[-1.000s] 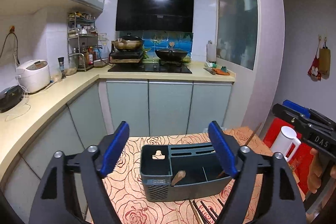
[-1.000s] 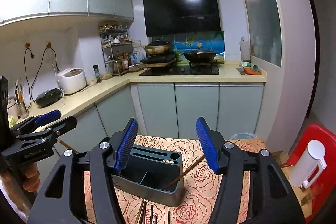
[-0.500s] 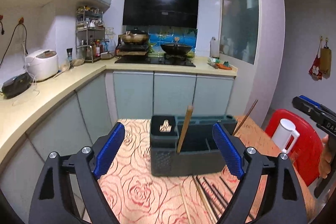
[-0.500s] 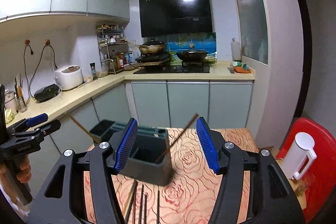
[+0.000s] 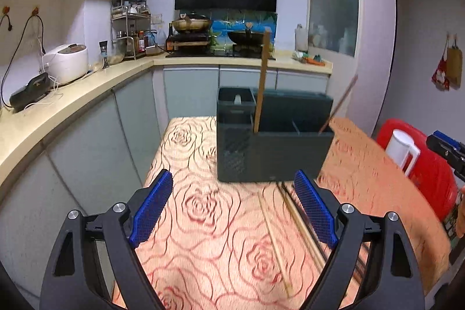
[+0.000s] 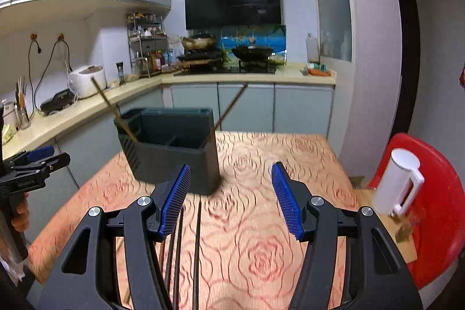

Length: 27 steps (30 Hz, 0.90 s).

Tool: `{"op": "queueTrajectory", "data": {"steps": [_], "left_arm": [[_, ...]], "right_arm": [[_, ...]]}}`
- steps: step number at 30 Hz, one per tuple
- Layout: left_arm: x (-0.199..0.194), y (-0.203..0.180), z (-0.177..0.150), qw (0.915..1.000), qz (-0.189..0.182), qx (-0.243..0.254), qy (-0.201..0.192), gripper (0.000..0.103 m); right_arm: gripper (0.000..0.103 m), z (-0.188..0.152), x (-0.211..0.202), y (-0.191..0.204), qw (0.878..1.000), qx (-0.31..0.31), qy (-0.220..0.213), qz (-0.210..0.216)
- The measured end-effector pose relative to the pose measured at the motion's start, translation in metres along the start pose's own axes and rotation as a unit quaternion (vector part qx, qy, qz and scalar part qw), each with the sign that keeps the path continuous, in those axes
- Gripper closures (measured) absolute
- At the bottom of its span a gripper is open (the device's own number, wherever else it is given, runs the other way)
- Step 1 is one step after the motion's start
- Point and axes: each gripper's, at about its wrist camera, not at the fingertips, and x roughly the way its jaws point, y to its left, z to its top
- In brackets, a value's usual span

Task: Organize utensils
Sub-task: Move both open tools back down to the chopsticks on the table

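The left gripper (image 5: pixel 232 205) gapes wide and the right gripper (image 6: pixel 231 201) stands half open; neither holds anything. Under and just ahead of both lie loose chopsticks (image 6: pixel 197 246) on the rose-patterned tablecloth (image 5: pixel 203 222). Beyond stands the dark utensil holder (image 5: pixel 273 147), with a wooden utensil (image 5: pixel 261 83) and a thin stick (image 5: pixel 340 103) leaning inside.

Chopsticks (image 6: pixel 197 237) on table (image 6: pixel 290 164) before utensil holder (image 6: pixel 174 161)

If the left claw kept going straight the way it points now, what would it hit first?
Probably the front wall of the dark utensil caddy; the left claw is open and empty, though the tablecloth might come first.
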Motion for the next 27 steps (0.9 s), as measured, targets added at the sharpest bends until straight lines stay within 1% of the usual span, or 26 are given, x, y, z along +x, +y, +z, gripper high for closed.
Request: {"op": "queueTrajectory", "data": {"steps": [5, 9, 12, 16, 20, 23, 25, 27], "left_arm": [[-0.002, -0.003, -0.025, 0.9999, 0.001, 0.007, 0.010, 0.020], [-0.001, -0.007, -0.045, 0.9996, -0.002, 0.009, 0.025, 0.020], [0.002, -0.010, -0.059, 0.9992, -0.005, 0.009, 0.038, 0.020], [0.011, -0.014, -0.078, 0.9978, -0.007, 0.007, 0.065, 0.020], [0.018, -0.022, -0.093, 0.9959, -0.022, 0.011, 0.087, 0.021], [0.026, -0.033, -0.104, 0.9938, -0.032, 0.027, 0.103, 0.021], [0.033, -0.038, -0.111, 0.9916, -0.034, 0.035, 0.120, 0.028], [0.040, -0.042, -0.114, 0.9892, -0.039, 0.039, 0.136, 0.038]], "right_arm": [[0.046, -0.025, -0.005, 0.004, 1.000, -0.006, 0.014, -0.007], [0.046, -0.042, -0.008, 0.006, 1.000, -0.004, 0.026, -0.008], [0.046, -0.051, -0.010, 0.006, 0.999, -0.004, 0.031, -0.009], [0.046, -0.060, -0.013, 0.002, 0.999, 0.004, 0.039, -0.011], [0.046, -0.067, -0.014, 0.000, 0.999, 0.009, 0.043, -0.011], [0.046, -0.071, -0.013, 0.000, 0.999, 0.013, 0.047, -0.010], [0.046, -0.073, -0.013, -0.001, 0.999, 0.014, 0.050, -0.010], [0.046, -0.074, -0.013, -0.002, 0.999, 0.015, 0.051, -0.010]]}}
